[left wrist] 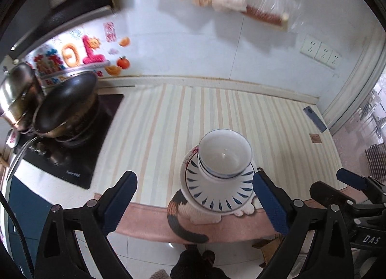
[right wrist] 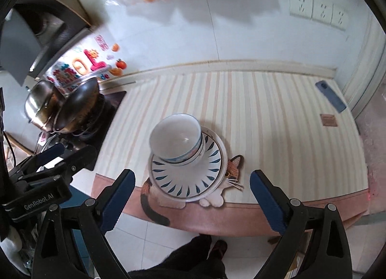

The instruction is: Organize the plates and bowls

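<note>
Both sets of fingers spread wide with nothing between them: our left gripper [left wrist: 195,197] hangs above the near table edge, its blue pads [left wrist: 270,204] clear of the crockery, and our right gripper [right wrist: 193,197] sits just beside it at similar height, equally empty. In the left view the right gripper shows at the right edge, also parted. Ahead of both, near the front edge of the striped mat [right wrist: 265,110], everything is already gathered into 1 stack. The white bowls [right wrist: 176,136] sit nested; from the right view we count at least 2 rims, exact number uncertain. They rest on a plate with blue teardrop marks [right wrist: 185,177], which lies on a second plate with a floral rim [left wrist: 193,152] beneath; a cat figure printed on the mat peeks out from under the stack. The bowls sit off-centre on the plate, toward its far-left side. No other plates or bowls visible on the mat; only a phone [right wrist: 330,96] and a small brown square [right wrist: 328,119] lie far right. Pans [left wrist: 65,107] on the stove at left, well apart. Our judgement: stacking looks complete or nearly so; what may remain is centring the bowls, or moving the stack elsewhere if required.
</note>
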A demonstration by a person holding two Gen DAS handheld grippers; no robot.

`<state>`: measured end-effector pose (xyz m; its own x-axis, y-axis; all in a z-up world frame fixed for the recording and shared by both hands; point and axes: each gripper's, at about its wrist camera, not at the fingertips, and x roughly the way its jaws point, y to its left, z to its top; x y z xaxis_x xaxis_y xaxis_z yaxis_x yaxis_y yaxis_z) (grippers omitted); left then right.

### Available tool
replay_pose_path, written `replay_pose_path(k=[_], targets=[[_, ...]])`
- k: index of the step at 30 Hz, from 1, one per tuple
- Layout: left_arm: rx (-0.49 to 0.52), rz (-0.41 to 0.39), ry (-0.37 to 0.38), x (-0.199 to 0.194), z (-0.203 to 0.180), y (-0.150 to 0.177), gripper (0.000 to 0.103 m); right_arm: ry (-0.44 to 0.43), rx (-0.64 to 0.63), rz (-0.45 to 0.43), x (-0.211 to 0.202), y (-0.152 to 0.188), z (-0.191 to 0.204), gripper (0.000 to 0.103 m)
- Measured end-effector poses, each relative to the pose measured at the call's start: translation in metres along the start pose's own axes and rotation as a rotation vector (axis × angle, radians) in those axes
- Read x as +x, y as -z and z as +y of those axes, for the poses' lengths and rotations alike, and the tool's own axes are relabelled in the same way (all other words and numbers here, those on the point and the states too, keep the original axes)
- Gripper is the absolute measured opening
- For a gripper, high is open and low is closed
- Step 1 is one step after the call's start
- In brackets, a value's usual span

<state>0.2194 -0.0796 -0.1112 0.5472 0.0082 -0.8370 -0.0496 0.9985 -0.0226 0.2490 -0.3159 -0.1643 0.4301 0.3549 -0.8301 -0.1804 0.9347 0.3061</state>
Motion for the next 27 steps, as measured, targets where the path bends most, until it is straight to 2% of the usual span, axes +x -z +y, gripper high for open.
replay_pose_path(k=[7, 14, 20, 22, 27], targets=[[-0.004, -0.093, -0.014, -0.068, 0.004, 0.035, 0.098, 0.013, -0.031, -0.087, -0.077, 0.048, 0.022, 0.098], [-0.006, -0.163, -0.017, -0.126, 0.017, 0.074, 0.098, 0.035, -0.016, -0.145, -0.133, 0.105, 0.044, 0.099], [0.01, -0.199, -0.042, -0.161, 0.032, 0.112, 0.098, 0.069, 0.007, -0.204, -0.17, 0.152, 0.063, 0.099], [0.016, -0.222, -0.063, -0.172, 0.036, 0.125, 0.098, 0.111, 0.009, -0.229, -0.181, 0.167, 0.07, 0.099], [0.043, -0.254, -0.086, -0.188, 0.041, 0.147, 0.098, 0.125, 0.02, -0.252, -0.199, 0.193, 0.082, 0.099]])
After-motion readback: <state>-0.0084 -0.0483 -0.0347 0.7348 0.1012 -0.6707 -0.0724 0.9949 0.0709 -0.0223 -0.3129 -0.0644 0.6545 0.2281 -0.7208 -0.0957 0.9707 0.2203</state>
